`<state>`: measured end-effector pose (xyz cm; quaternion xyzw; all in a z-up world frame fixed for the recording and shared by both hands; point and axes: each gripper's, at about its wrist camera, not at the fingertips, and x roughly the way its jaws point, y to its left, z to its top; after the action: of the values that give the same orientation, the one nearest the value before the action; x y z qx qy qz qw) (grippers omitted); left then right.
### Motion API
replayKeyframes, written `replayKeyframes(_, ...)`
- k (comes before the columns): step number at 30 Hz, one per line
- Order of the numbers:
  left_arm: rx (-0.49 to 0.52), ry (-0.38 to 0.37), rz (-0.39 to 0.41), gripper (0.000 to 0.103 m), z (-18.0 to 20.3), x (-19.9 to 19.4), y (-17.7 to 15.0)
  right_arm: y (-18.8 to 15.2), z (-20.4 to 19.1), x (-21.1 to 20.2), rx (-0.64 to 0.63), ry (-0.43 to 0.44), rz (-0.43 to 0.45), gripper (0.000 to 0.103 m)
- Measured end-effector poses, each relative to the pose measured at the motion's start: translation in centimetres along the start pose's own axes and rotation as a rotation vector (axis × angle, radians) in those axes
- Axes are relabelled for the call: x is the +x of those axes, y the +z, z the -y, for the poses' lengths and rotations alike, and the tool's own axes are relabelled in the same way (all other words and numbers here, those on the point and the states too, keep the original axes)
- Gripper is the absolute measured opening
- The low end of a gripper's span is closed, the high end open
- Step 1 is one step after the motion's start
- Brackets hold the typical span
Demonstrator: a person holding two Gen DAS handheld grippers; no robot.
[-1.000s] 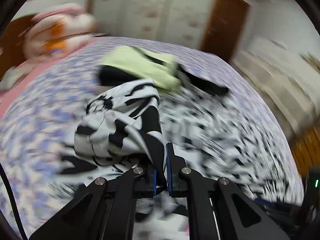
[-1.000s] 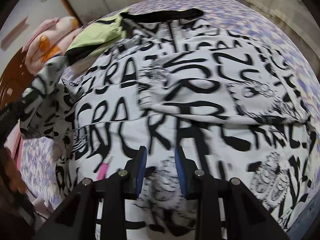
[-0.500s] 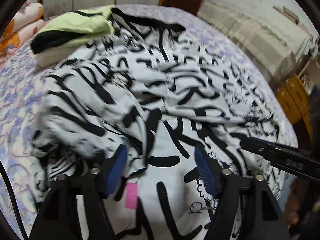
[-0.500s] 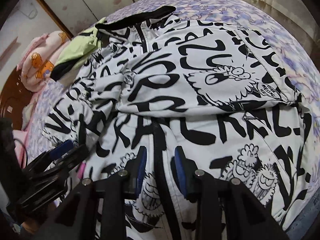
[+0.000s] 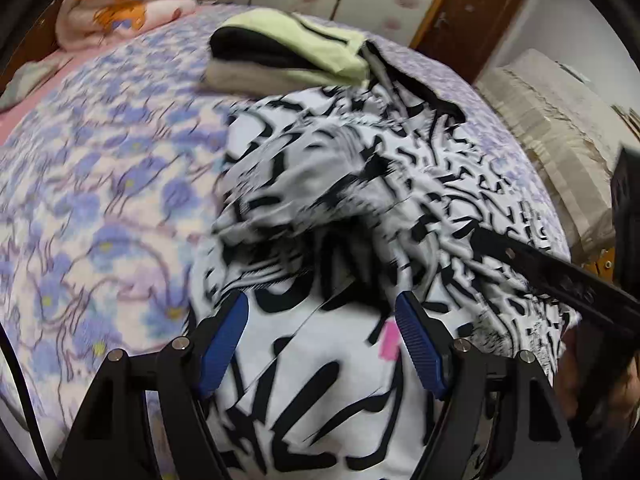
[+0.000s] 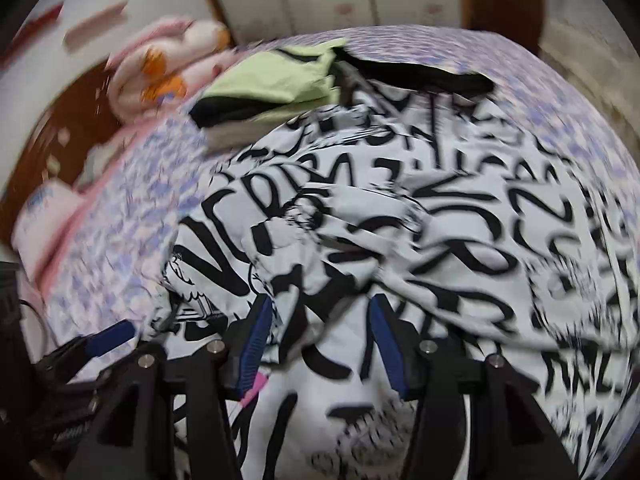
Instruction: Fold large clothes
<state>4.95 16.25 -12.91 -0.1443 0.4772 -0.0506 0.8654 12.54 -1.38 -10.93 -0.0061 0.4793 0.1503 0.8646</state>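
Observation:
A large white garment with black lettering (image 5: pixel 360 200) lies spread on the bed, with a sleeve folded inward across its body; it also fills the right wrist view (image 6: pixel 440 220). My left gripper (image 5: pixel 322 340) is open and empty, just above the garment's near edge beside a pink tag (image 5: pixel 390 342). My right gripper (image 6: pixel 318 344) is open and empty over the same near edge. The right gripper's arm (image 5: pixel 560 276) shows at the right of the left wrist view. The left gripper (image 6: pixel 108 336) shows at the lower left of the right wrist view.
A folded stack of lime green, black and cream clothes (image 5: pixel 288 54) lies at the far side of the bed. The purple floral bedspread (image 5: pixel 100 200) lies bare to the left. A pink rolled blanket (image 5: pixel 128 0) sits at the back left. A brown door (image 5: pixel 468 12) stands behind.
My left gripper opened and let go of the sleeve, which now lies folded over the garment's body. My right gripper has opened wider. Both cameras have swung left.

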Motion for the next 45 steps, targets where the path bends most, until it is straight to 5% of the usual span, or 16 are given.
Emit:
replayKeyframes(8,-0.028,-0.007,-0.035,0.075,-1.1,1.0,-0.8,0.6,-3.8,8.4,-0.216,-0.159,-0.188,0.051)
replayKeyframes(9,-0.027,-0.009,-0.036,0.074,-1.0,1.0,-0.8,0.7,-4.0,8.8,-0.238,-0.187,-0.196,0.039)
replayKeyframes(10,-0.025,-0.010,-0.035,0.074,-0.9,1.0,-0.8,1.0,-4.4,8.9,-0.266,-0.201,-0.193,0.005)
replayKeyframes(12,-0.020,-0.012,-0.032,0.074,-0.7,1.0,-0.8,2.2,-5.4,7.7,-0.320,-0.212,-0.154,0.006)
replayKeyframes(15,-0.012,-0.009,-0.019,0.074,-0.4,0.7,-0.9,4.5,-5.9,2.7,-0.335,-0.187,0.029,0.006)
replayKeyframes(18,-0.003,-0.016,-0.008,0.074,-0.1,0.5,-0.9,6.4,-3.2,-3.7,-0.226,-0.132,0.223,0.006)
replayKeyframes(21,0.010,-0.018,0.001,0.074,0.1,0.3,-1.0,5.8,2.9,-7.1,-0.027,-0.112,0.305,0.011)
replayKeyframes(23,0.019,-0.018,-0.001,0.074,0.2,0.4,-1.1,3.9,7.8,-6.5,0.100,-0.157,0.277,0.024)
replayKeyframes(25,0.026,-0.010,-0.016,0.074,0.3,0.8,-1.3,1.8,11.6,-4.1,0.182,-0.227,0.151,0.042)
replayKeyframes(28,0.031,-0.004,-0.036,0.074,0.1,1.4,-1.1,-2.4,16.7,-1.0,0.309,-0.188,-0.061,0.042)
replayKeyframes(31,0.034,0.010,-0.035,0.074,-0.4,1.7,0.3,-4.5,19.3,-1.7,0.363,-0.136,-0.080,0.042)
replayKeyframes(36,0.012,0.019,-0.067,0.075,-1.9,4.1,4.6,-2.1,21.6,-2.8,0.411,-0.042,-0.018,0.049)
replayKeyframes(45,-0.087,0.048,-0.180,0.075,-5.8,12.1,13.0,4.8,24.7,6.2,0.375,-0.018,-0.101,0.051)
